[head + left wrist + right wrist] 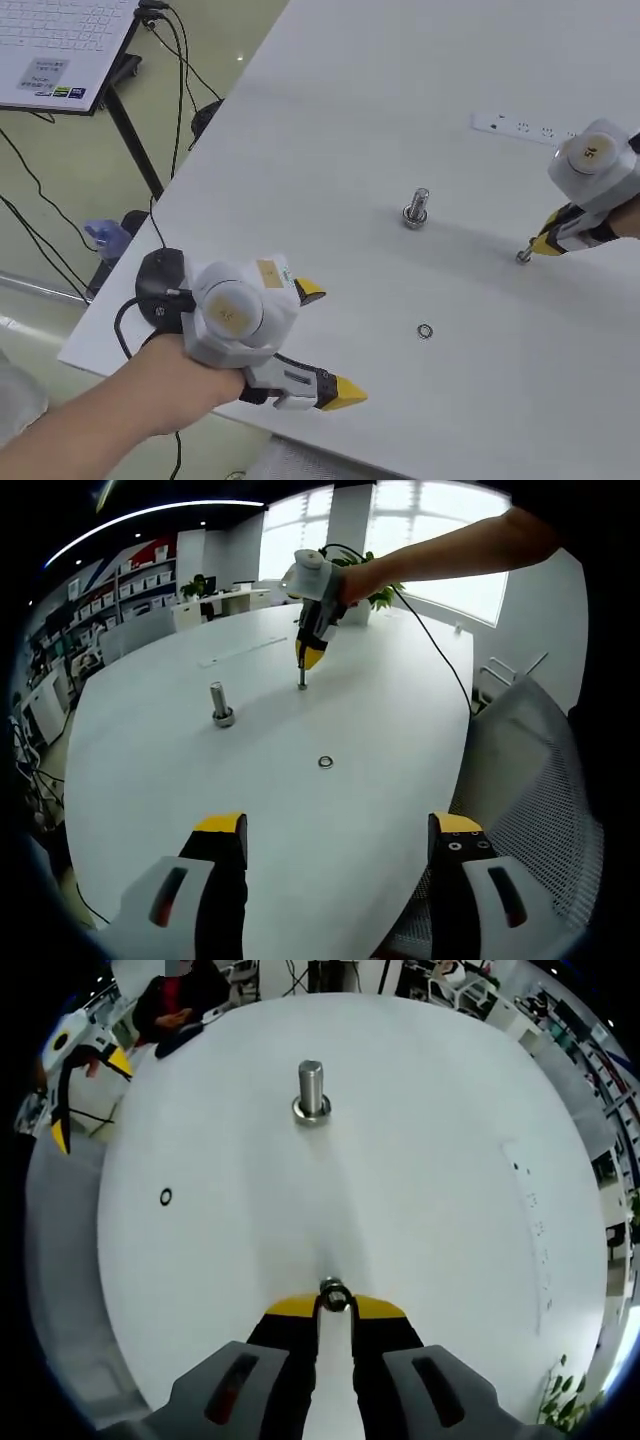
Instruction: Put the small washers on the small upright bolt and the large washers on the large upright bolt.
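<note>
Atop the small bolt [523, 256], the right claw [333, 1306] pinches a washer [333, 1292]; left claw [338, 826] released.

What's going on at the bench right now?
A person holds a hand-held gripper in each hand over a white table. The right hand-held gripper has its jaws nearly together at the top of the small bolt; whether it holds a washer is unclear. The left hand-held gripper hovers open near the table's edge. One loose washer lies on the table, and the large bolt stands upright.
</note>
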